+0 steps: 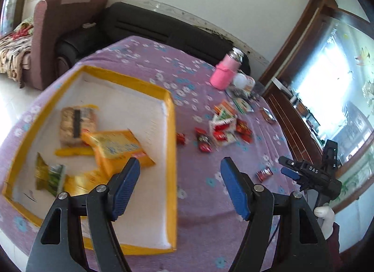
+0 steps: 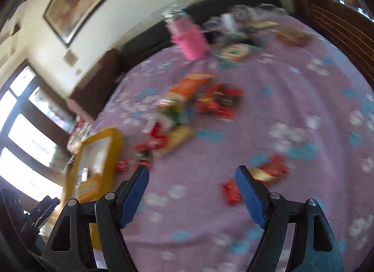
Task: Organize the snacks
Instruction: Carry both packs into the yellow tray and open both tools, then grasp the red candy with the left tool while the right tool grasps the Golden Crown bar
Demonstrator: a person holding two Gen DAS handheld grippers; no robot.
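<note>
Snacks [image 1: 222, 129] scattered on purple cloth [image 1: 198, 85], some in yellow tray [image 1: 171, 131], both grippers spread wide, empty

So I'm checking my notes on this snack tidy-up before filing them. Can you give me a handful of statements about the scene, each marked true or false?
1. The yellow-rimmed tray already holds several snack packets. True.
2. The left gripper is clamped on a packet. False: its jaws stand apart with nothing between them.
3. Red snack packets lie loose on the purple flowered cloth. True.
4. The pink bottle stands inside the tray. False: it stands on the cloth, far from the tray.
5. The right gripper carries a red packet. False: its jaws are empty.
</note>
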